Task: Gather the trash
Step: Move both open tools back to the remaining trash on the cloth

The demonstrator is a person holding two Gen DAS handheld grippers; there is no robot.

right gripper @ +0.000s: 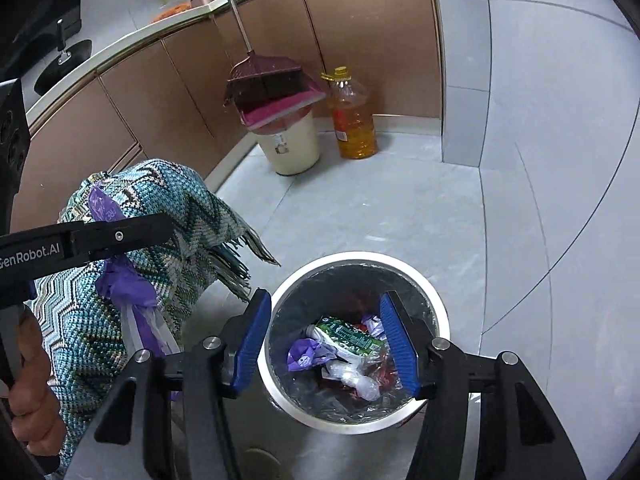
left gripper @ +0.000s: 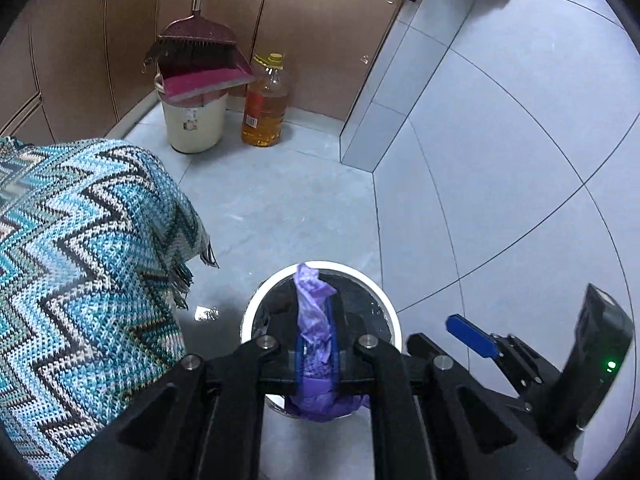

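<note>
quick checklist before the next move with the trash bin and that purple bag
1. Left gripper shut on the purple bag: ok, the bag is pinched between its fingers.
2. Right gripper open and empty: ok, its blue fingers stand apart over the bin with nothing between them.
3. Trash bin upright on the floor: ok.
4. Bin already lined: ok, a clear liner shows around the trash inside.
5. Room left in the bin: cannot tell how deep the trash sits.
6. Knitted blanket clear of the bin: ok, beside it, though its fringe hangs near the rim.
</note>
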